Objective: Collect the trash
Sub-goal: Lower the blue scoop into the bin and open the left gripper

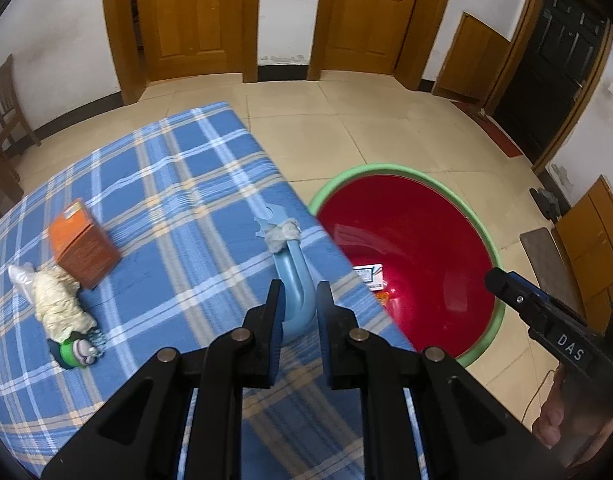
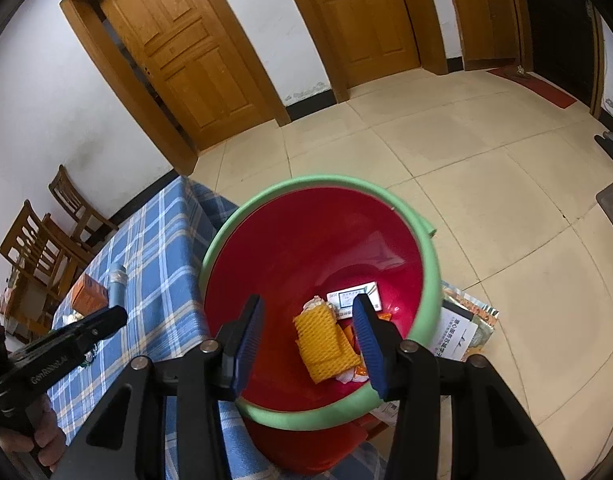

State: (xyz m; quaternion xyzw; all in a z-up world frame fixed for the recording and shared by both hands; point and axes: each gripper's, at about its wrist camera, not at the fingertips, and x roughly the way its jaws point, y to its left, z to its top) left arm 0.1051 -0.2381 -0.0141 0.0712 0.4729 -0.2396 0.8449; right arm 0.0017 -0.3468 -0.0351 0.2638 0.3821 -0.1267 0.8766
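A pale blue plastic tool [image 1: 294, 276] with a wad of grey-white tissue [image 1: 283, 234] caught round its toothed end sits clenched between the pads of the left gripper [image 1: 300, 304], held just above the near edge of the blue plaid tablecloth [image 1: 178, 184]. Just beside that edge stands the red bin [image 2: 266, 264] with a green rim — it holds a yellow foam net [image 2: 322, 340], a white printed box [image 2: 352, 298] and small orange scraps. The right gripper [image 2: 306, 340] hangs over the bin's mouth, jaws parted and grasping nothing, the foam net seen in the gap below them. Farther back on the cloth lie an orange carton [image 1: 84, 244], a crumpled cream rag [image 1: 60, 304] and a small green-and-white object [image 1: 76, 352]. A printed bag [image 2: 462, 328] lies on the tiled floor [image 2: 486, 184] against the bin. Wooden doors [image 1: 186, 16] and chairs [image 2: 46, 240] line the white walls.
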